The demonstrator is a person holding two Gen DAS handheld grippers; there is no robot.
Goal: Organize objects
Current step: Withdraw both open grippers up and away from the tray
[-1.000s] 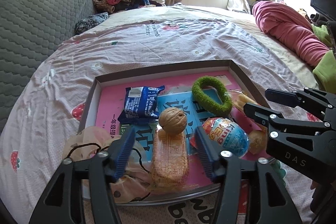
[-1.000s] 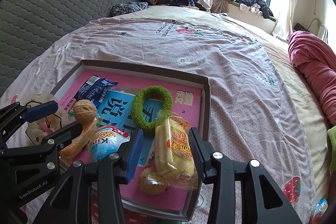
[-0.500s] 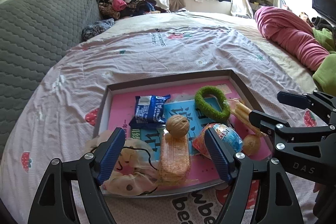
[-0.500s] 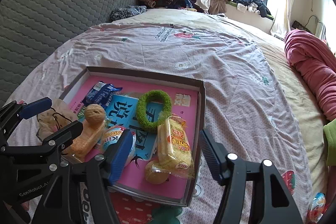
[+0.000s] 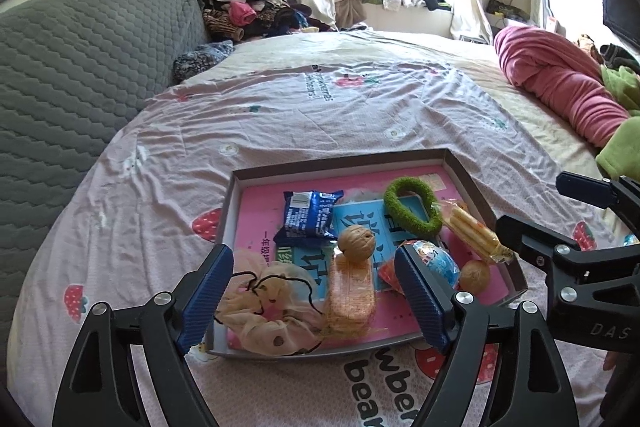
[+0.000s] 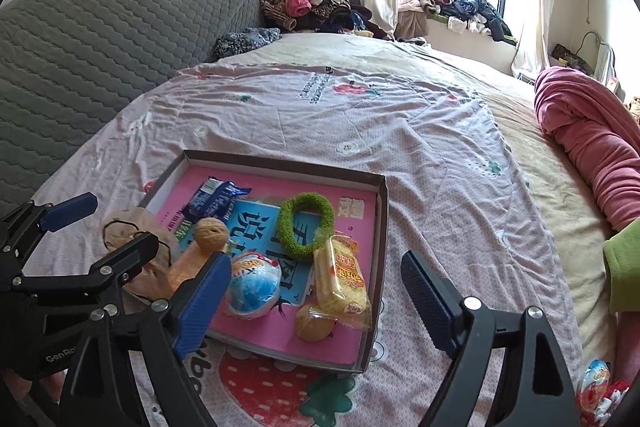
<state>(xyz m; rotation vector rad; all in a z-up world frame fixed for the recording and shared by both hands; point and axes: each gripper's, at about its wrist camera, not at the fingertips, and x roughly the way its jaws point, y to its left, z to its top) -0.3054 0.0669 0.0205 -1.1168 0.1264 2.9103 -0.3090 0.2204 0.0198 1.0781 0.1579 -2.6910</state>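
The left gripper (image 5: 314, 301) hangs over the near edge of the shallow cardboard tray (image 5: 466, 174), jaws wide and opening, pads touching nothing. Framed between them, lower centre of the left view, lie an orange cracker pack (image 5: 351, 293) with a walnut (image 5: 356, 243) resting against its far end, and to its left a beige scrunchie (image 5: 267, 315) spilling over the tray's near rim. By the right finger sits a blue wrapped egg (image 5: 440, 265).

The right gripper (image 6: 316, 301) is likewise spread and opening, empty. Between its fingers, lower centre of the right view, a yellow wafer pack (image 6: 340, 277) lies lengthwise, a small round wrapped candy (image 6: 314, 321) touching its near end. Beyond are a fuzzy green ring (image 6: 306, 225) and a blue snack packet (image 6: 214, 201) towards the tray's far left corner. The tray rests on a pink strawberry-print bedspread (image 6: 360, 107).
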